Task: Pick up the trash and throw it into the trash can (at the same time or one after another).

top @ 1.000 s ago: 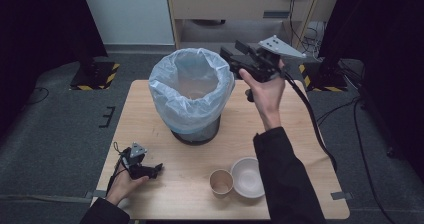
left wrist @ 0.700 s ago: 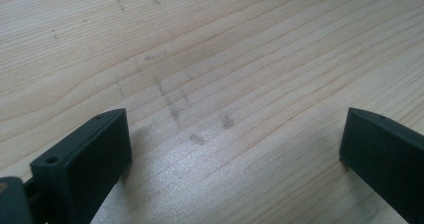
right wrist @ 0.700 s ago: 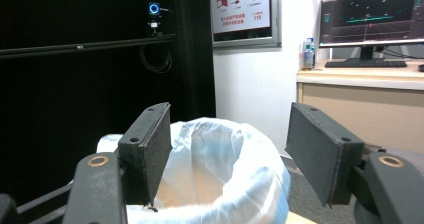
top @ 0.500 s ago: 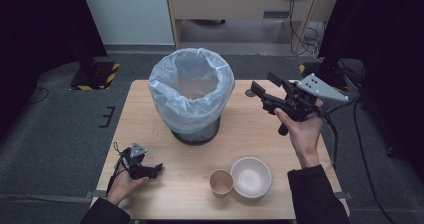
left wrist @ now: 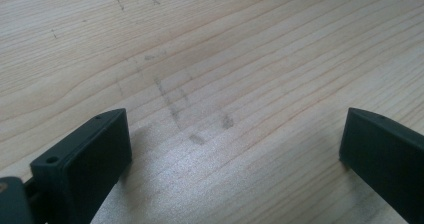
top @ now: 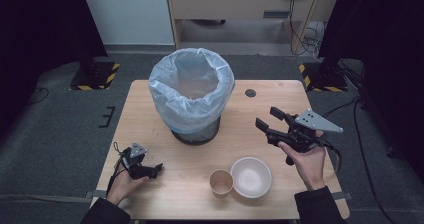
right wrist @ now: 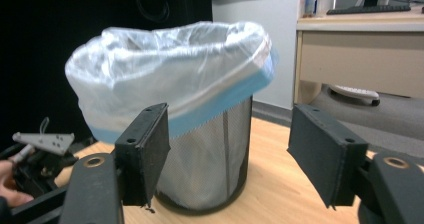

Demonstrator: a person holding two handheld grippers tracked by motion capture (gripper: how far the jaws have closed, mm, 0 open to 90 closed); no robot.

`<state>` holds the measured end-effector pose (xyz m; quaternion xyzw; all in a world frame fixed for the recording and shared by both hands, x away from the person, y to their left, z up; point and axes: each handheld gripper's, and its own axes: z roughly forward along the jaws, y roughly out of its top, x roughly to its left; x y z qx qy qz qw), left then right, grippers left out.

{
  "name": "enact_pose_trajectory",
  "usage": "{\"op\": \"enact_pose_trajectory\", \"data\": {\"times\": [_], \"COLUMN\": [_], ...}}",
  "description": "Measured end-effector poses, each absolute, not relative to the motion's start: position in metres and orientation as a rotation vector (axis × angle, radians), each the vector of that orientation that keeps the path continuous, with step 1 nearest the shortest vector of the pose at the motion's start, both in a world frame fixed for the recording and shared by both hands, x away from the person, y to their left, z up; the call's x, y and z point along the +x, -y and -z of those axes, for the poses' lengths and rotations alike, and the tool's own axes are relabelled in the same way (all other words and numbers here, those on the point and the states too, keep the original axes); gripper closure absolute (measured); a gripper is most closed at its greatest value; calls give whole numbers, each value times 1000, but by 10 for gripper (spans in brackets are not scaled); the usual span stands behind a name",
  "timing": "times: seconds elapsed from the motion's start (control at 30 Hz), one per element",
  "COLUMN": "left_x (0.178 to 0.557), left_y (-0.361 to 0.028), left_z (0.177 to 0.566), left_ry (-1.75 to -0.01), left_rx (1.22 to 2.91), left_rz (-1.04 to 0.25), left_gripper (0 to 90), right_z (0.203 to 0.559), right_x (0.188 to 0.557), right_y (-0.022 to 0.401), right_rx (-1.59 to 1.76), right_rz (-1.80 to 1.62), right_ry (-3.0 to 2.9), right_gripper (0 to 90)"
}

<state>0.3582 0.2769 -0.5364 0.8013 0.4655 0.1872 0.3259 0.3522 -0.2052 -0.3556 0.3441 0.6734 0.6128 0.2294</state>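
We hold the right gripper [top: 267,120] spread and empty near the table's [top: 150,109] right edge, while paper cup [top: 221,181] and bowl [top: 250,176] wait at the front edge, outside the bin [top: 192,91].

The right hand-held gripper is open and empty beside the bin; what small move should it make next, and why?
Probably swing the right hand-held gripper toward the paper cup and lower it. Its jaws stand open with nothing between them. The cup and the white bowl sit on the table near the front edge, and the lined bin stands open behind them, so one of them likely goes in next.
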Motion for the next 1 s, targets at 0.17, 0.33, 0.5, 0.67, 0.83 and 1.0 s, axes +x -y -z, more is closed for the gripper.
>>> {"op": "enact_pose_trajectory", "data": {"times": [0.17,0.33,0.5,0.67,0.83,1.0], "left_x": [358,358,358,358,358,358], "left_y": [-277,-277,-277,-277,-277,-277], "left_z": [536,536,536,536,536,536], "left_ry": [-1220,-1220,-1220,-1220,-1220,-1220], "left_rx": [2100,2099,2099,2100,2100,2099], "left_rz": [-491,-491,-491,-490,-491,-491], "left_gripper": [0,0,0,0,0,0], "right_z": [370,385,402,412,424,435], "right_x": [350,349,348,347,344,341], "right_y": [195,178,162,154,148,140], "right_rx": [941,919,896,899,882,896], "right_rz": [-1647,-1587,-1525,-1568,-1529,-1523], "right_ry": [-1932,-2039,-2160,-2213,-2302,-2407], "right_gripper": [357,359,380,405,469,567]}}
